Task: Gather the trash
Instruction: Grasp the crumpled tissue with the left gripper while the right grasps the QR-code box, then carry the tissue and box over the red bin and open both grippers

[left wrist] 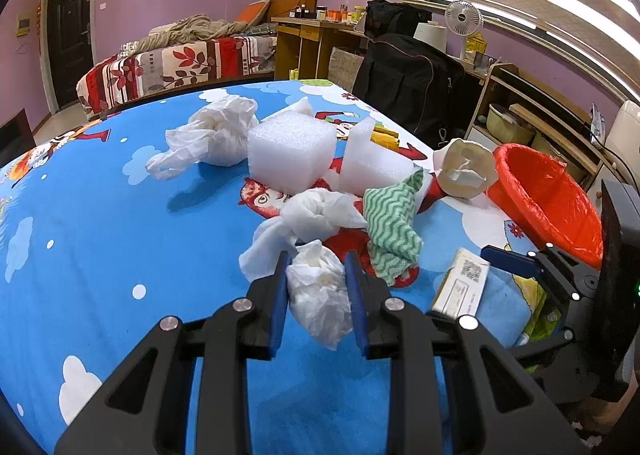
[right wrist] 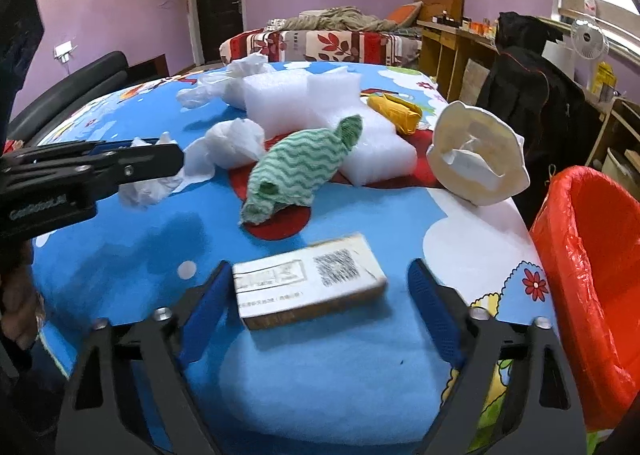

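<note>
1. Two tools in my view: left tool (left wrist: 316, 275) pinches a crumpled tissue (left wrist: 320, 291) just above the table (left wrist: 120, 215).
2. My right tool (right wrist: 320, 287) is spread around a small box (right wrist: 308, 279) lying on the table.
3. Red-lined bin (right wrist: 592, 287) stands at the table's right edge.

The small carton (right wrist: 310, 281) near the table's front edge shows motion blur in the right wrist view, its printed label unreadable; in the left wrist view its near end sits hidden behind gripper linkage; the red-lined bin (right wrist: 592, 295) at the table's right edge runs off the frame; the yellow packet (left wrist: 385, 136) lies mostly concealed behind a foam block (left wrist: 374, 165); shelf bottles (left wrist: 336, 13) at the far wall are too small to identify.
</note>
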Motion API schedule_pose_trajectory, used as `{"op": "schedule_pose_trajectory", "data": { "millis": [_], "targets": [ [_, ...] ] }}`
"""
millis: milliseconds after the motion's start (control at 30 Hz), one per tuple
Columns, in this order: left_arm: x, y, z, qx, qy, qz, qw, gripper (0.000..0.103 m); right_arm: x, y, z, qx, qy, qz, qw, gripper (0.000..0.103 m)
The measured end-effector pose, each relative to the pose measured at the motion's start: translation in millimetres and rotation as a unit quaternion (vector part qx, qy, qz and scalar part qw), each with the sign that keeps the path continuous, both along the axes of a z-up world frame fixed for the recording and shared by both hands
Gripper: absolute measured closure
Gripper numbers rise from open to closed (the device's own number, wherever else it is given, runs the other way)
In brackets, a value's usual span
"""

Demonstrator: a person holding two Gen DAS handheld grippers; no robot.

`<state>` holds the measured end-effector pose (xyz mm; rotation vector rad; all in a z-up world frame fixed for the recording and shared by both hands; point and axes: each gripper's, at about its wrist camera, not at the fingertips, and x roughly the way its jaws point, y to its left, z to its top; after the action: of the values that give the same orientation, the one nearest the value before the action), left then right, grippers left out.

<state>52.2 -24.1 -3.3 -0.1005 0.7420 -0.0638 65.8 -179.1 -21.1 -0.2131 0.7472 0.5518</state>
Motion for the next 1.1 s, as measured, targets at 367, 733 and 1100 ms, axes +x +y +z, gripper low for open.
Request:
{"op": "schedule_pose_trajectory", "data": {
  "millis": [367, 733, 1100],
  "targets": [
    [3, -1, 2, 0.0, -0.002, -0.001, 1.0, 0.076, 8, -1, 3, 0.008, 0.005, -0.006, 1.0, 0.037],
    [13, -16, 20, 0.011, -0.024, -0.014, 0.9995, 0.076, 14, -31, 28, 0.032, -0.027, -0.047, 0.998, 0.037],
    [27, -53, 42, 0.022, -0.048, -0.058, 0.9969, 0.076, 23, -88, 57, 0.048, -0.058, -0.113, 0.991, 0.037]
  ]
}}
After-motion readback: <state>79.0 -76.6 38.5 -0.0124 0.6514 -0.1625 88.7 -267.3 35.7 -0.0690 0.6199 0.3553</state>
